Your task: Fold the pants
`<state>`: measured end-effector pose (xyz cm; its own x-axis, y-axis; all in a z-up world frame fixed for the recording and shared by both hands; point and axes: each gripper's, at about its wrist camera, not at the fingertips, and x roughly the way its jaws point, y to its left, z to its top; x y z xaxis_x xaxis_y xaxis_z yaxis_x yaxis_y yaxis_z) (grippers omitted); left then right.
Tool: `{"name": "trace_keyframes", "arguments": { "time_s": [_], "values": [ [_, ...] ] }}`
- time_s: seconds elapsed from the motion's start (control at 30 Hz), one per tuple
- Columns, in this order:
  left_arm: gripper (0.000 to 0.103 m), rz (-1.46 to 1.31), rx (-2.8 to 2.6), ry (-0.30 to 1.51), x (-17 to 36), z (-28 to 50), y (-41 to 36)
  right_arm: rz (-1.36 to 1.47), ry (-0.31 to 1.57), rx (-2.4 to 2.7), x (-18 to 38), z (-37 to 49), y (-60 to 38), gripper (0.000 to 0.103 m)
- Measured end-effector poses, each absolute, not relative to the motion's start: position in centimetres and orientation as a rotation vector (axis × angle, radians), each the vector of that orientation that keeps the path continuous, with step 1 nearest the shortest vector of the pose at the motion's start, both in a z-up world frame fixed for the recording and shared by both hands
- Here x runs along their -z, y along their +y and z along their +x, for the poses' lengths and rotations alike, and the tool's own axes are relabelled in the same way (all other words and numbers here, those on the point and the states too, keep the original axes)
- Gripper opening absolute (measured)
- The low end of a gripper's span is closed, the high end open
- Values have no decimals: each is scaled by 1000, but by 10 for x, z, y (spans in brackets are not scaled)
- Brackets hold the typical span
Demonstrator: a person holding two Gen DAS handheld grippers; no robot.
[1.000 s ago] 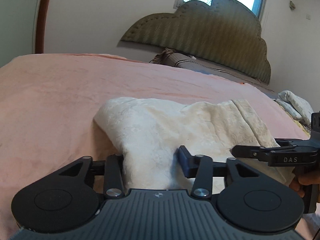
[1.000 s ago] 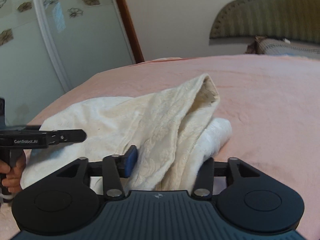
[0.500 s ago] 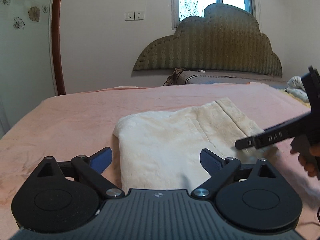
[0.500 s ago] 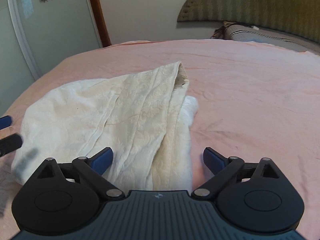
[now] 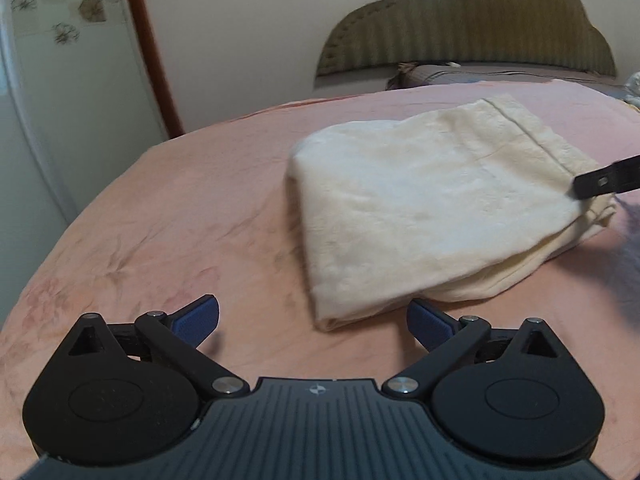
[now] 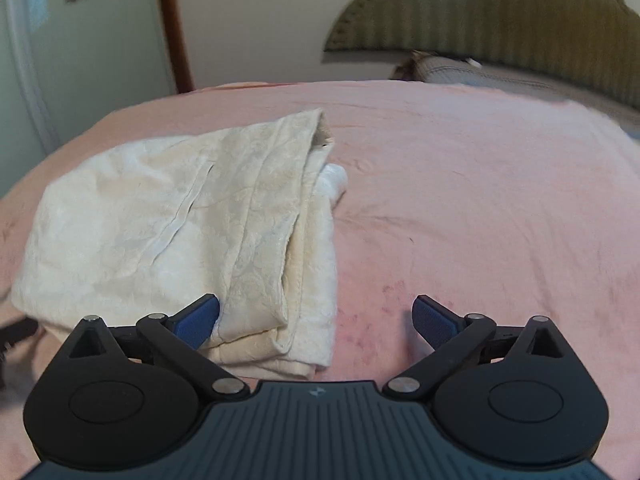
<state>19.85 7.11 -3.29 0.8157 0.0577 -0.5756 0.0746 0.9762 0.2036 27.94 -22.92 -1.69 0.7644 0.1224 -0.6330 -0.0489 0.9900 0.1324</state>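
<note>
The cream pants lie folded in a thick rectangle on the pink bedspread. My left gripper is open and empty, just off the fold's near corner. A black finger of my right gripper shows at the right edge of the left wrist view, by the pants' far end. In the right wrist view the folded pants lie to the left, layered edges toward me. My right gripper is open and empty, with its left fingertip at the near edge of the fold.
The pink bedspread stretches right of the pants. A padded olive headboard and a grey pillow stand at the far end. A wooden door frame and a pale wardrobe are on the left.
Both grippers let go of the pants and opened wide. Both drew back from the fold, which now lies flat. The left gripper swung leftward.
</note>
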Motion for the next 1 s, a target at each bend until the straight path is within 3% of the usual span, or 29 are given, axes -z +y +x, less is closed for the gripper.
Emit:
{"name": "trace_keyframes", "arguments": {
  "time_s": [0.1,0.2,0.43,0.6,0.73,0.8,0.83,0.87,0.93,1.0],
  "values": [
    [102,168,9,634,29,196,84,45,590,-85,5,258,-212,103],
    [102,29,75,637,17,190,96,-58,648,-94,17,263,-199,103],
    [102,-315,229,628,2,227,141,328,662,-110,11,259,-255,103],
    [102,-650,326,722,28,275,161,78,472,-272,-14,217,-219,103],
    [99,-730,488,830,45,296,149,-357,322,-332,-10,190,-152,103],
    [91,-632,500,836,43,295,139,-433,329,-386,-3,192,-133,103],
    [78,-579,492,837,42,293,136,-427,342,-425,1,194,-126,103],
    [56,-550,466,849,41,292,136,-411,356,-454,4,198,-120,103],
    [35,-600,456,891,46,295,147,-404,372,-500,10,206,-104,103],
    [28,-665,472,918,45,297,156,-428,364,-525,16,213,-88,103]
  ]
}}
